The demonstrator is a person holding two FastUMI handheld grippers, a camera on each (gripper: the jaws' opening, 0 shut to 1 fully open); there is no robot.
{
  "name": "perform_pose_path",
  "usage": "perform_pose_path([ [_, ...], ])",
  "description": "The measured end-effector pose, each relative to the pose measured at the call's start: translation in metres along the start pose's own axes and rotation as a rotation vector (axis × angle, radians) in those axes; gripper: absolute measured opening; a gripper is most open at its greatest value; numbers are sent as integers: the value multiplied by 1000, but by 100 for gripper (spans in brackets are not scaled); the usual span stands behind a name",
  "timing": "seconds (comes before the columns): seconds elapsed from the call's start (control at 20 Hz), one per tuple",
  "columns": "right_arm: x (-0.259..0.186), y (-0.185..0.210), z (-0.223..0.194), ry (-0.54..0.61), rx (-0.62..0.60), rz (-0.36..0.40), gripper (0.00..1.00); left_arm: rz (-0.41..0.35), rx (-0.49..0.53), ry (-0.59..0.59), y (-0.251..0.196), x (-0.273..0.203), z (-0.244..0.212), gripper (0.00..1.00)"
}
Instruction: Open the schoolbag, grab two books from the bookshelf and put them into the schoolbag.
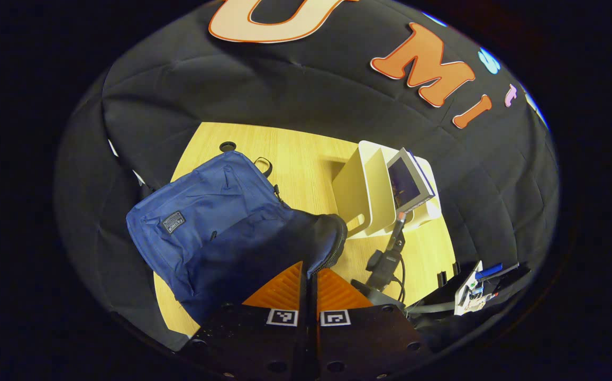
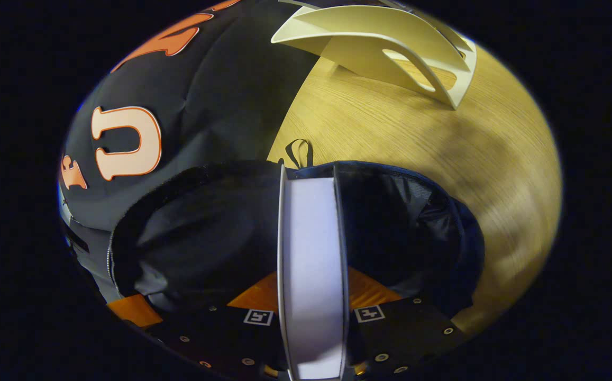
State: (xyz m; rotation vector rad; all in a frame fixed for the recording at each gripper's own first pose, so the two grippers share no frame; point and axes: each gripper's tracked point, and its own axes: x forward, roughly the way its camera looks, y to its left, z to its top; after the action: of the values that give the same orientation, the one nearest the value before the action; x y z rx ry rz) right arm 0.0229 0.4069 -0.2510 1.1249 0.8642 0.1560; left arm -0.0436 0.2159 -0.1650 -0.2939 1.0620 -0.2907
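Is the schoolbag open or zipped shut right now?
Open. In the right gripper view the schoolbag gapes, dark inside, with the book clamped in the right tool at its mouth.

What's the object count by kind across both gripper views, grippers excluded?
Schoolbag: 1
Books: 2, one held in the right gripper over the open bag, one in the bookshelf
Bookshelf: 1
Table: 1
Total: 5
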Motion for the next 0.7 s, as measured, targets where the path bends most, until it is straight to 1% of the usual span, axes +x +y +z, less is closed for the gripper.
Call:
perform_pose_path([
  [0.1, 9, 3, 0, -20, -9, 9, 41, -1, 6, -10, -1, 2, 1, 1],
  [0.15, 15, 2, -3, -8, -17, 16, 41, 1, 15, -13, -1, 0, 2, 1],
  [0.2, 20, 2, -3, -16, -6, 24, 41, 1, 20, -13, -3, 0, 2, 1],
  [0.25, 25, 0, -7, 11, 1, 22, 41, 0, 24, -11, -3, 1, 2, 1],
  [0.3, 28, 2, -6, 9, 20, 25, 41, 1, 21, -10, -2, 2, 2, 0],
  [0.35, 28, 2, -7, 25, 34, 16, 32, 1, 22, -17, -2, 3, 5, 2],
  [0.4, 28, 1, -8, 30, 47, 8, 43, 7, 30, -23, 0, 2, 8, 1],
  [0.45, 32, -2, -12, 54, 48, -6, 47, 10, 32, -27, 2, 0, 10, 1],
  [0.5, 29, -7, -20, 105, 38, -22, 65, 9, 24, -27, 4, 1, 11, 1],
  [0.55, 25, -14, -31, 176, 32, -54, 41, 8, 18, -30, 7, 3, 11, 2],
  [0.6, 19, -15, -36, 219, 31, -58, 80, 4, 12, -33, 8, 2, 12, 1],
  [0.65, 16, -15, -35, 218, 26, -64, 75, 1, 8, -36, 8, 3, 12, 2],
  [0.7, 12, -14, -30, 210, 14, -73, 65, 1, 5, -42, 9, 2, 13, 1],
])
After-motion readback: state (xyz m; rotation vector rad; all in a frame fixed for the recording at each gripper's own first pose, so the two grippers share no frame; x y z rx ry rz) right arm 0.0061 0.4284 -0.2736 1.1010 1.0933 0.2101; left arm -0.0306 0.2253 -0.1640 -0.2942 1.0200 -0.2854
